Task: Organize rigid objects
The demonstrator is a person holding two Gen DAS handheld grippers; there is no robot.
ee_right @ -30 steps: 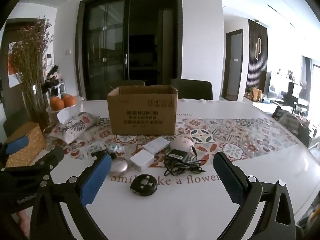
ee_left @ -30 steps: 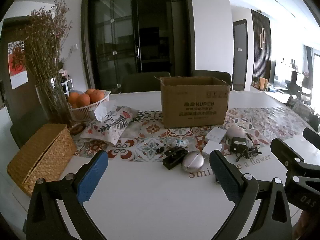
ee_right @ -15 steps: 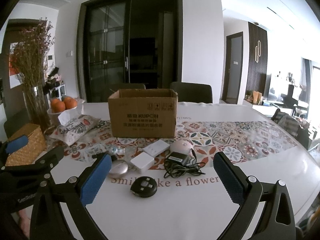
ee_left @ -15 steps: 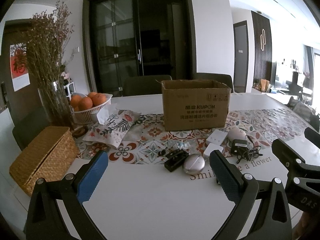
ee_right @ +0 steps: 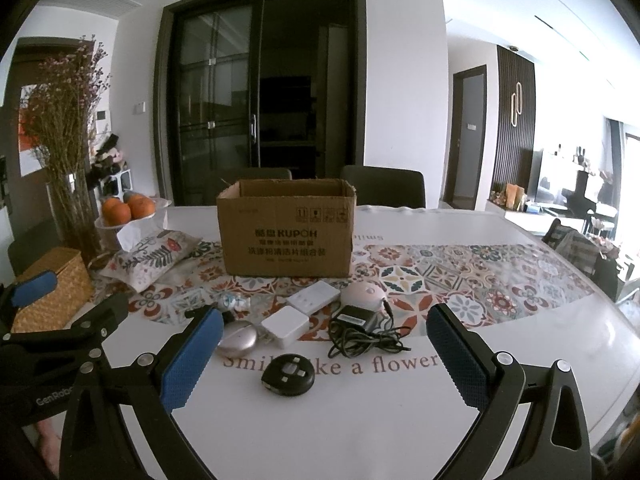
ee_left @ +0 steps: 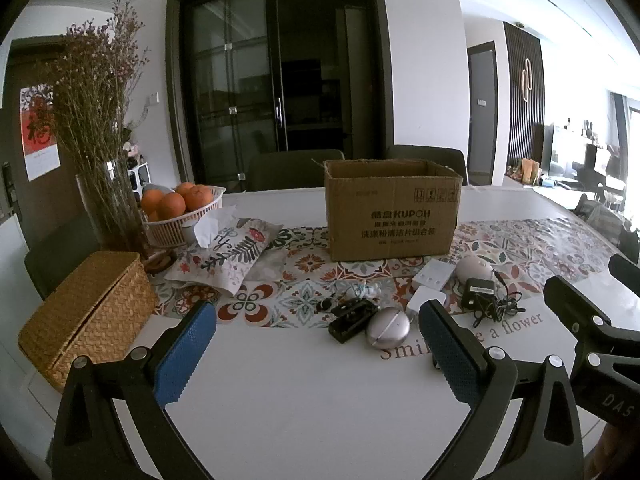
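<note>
from your left wrist, your left gripper (ee_left: 316,344) hung with jaws wide apart and empty — nothing picked yet; the smooth silver pebble (ee_left: 388,327) lay beside a black clip (ee_left: 352,317) before the cardboard box (ee_left: 392,210). from your right wrist, your right gripper (ee_right: 320,356) was likewise spread; a round black remote (ee_right: 288,374) lay nearest — grasp it next, i'd judge.
</note>
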